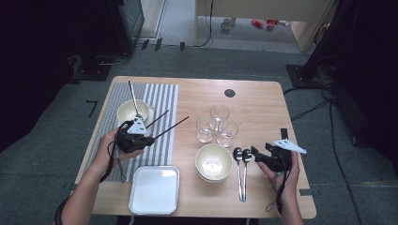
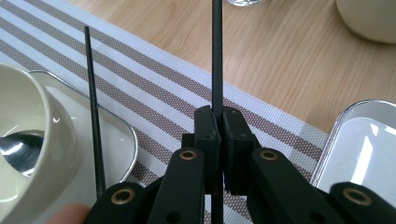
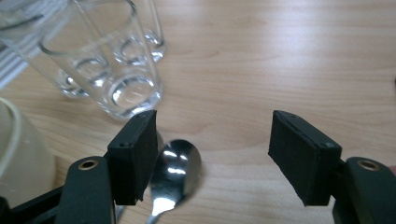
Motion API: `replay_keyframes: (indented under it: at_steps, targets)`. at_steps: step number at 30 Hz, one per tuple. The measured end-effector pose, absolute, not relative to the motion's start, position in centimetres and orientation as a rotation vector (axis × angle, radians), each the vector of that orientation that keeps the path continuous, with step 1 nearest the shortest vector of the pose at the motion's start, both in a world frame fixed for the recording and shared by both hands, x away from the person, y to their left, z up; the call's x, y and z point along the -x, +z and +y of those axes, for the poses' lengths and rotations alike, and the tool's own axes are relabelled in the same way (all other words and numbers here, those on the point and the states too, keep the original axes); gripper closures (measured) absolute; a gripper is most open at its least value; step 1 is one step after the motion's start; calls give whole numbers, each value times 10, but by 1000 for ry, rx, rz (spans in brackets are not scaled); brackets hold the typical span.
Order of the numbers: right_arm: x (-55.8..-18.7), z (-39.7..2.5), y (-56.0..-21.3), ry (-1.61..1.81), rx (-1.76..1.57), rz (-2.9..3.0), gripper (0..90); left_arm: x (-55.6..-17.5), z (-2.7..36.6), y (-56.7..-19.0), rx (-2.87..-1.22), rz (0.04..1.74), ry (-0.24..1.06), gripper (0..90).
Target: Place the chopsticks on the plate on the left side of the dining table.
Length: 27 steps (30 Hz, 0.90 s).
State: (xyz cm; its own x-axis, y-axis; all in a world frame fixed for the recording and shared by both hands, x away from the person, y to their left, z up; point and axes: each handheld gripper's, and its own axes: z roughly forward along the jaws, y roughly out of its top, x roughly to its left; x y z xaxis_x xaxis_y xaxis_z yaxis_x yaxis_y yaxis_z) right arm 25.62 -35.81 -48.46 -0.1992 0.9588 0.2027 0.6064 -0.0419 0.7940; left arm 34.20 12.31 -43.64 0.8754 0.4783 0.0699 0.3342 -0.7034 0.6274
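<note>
I am holding the left gripper (image 1: pixel 141 137) at centre left of the high view, over the striped placemat (image 1: pixel 164 101); in the left gripper view its jaws are clamping one black chopstick (image 2: pixel 216 56), which runs up the middle of that frame. A second chopstick (image 2: pixel 93 112) is standing just left of it, beside the cream bowl (image 2: pixel 28 140). My right gripper (image 1: pixel 256 153) is sitting at lower right with its jaws wide apart, gripping nothing, just beside two spoons (image 1: pixel 242 161) and below three glasses (image 1: pixel 218 124).
</note>
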Motion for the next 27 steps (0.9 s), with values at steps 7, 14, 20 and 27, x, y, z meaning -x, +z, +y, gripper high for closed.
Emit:
replay_keyframes:
  at_steps: [7, 14, 20, 27]
  targets:
    - [-257, -366, -498, 1092, -1698, 1802, 330, -345, 130, -438, -2405, 614, 311, 873]
    - [-259, -368, -506, 1044, -1706, 1792, 346, -350, 138, -442, -2408, 648, 311, 873]
    - [-261, -364, -511, 983, -1693, 1815, 345, -354, 143, -446, -2411, 676, 317, 872]
    - [-262, -362, -516, 948, -1693, 1828, 339, -360, 146, -453, -2413, 711, 323, 872]
